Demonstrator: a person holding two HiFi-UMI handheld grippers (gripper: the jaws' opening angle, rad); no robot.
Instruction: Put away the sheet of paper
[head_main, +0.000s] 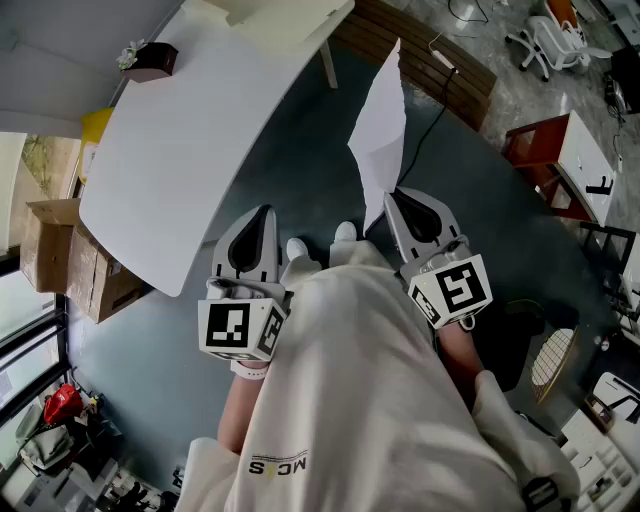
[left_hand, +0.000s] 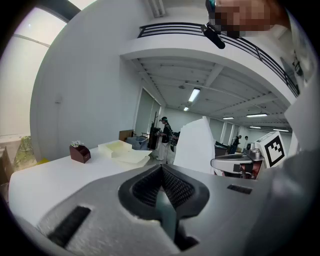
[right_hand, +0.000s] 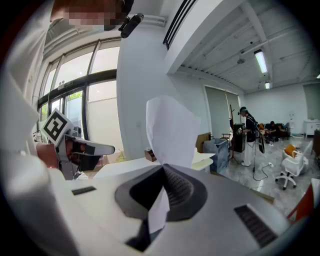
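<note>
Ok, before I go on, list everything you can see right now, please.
sheet of paper: one, white, upright, pinched at its bottom edge
table: one, white, ahead left
small box: one, dark brown, table's far corner
trays: stacked, cream, table's far end
cardboard boxes: several, brown, floor left of table
office chair: one, white, far right
cabinet: one, red and white, right
left gripper: one, white, shut, empty
right gripper: one, white, shut on the sheet of paper
</note>
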